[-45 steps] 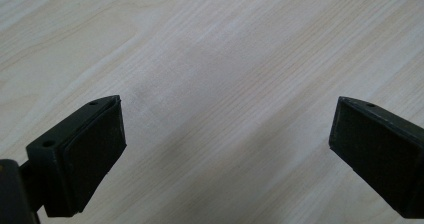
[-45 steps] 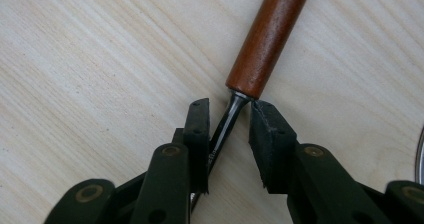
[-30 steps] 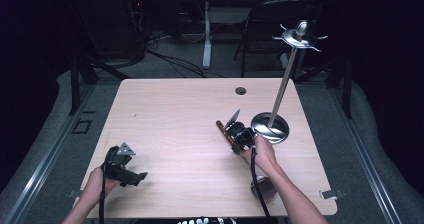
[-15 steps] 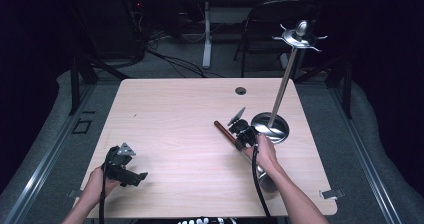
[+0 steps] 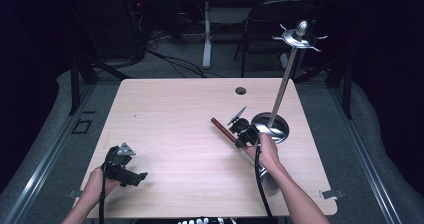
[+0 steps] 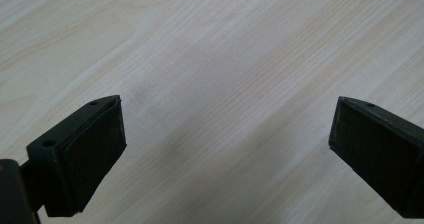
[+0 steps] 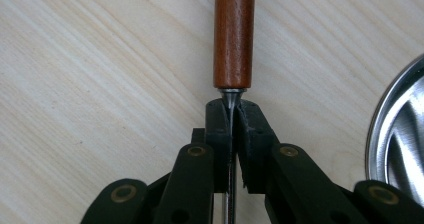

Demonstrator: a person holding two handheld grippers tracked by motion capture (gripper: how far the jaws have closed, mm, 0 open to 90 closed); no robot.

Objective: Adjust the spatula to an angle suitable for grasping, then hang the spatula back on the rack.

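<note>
Overhead, pale wood table (image 5: 170, 114), dark room around

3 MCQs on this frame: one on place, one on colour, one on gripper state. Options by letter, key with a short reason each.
1. Where does the metal stand's round base sit on the table?
A) near the right edge B) left front corner C) far left edge

2. What colour is the utensil handle?
A) blue B) reddish-brown wood C) white

3. How is the right gripper?
A) wide open over bare table B) shut on the utensil's thin metal shaft C) shut on the stand's pole

Key: 1 A, the high view shows the base right of centre beside the right hand. 2 B, the right gripper view shows brown wood grain. 3 B, the jaws meet on the shaft just below the handle.
</note>
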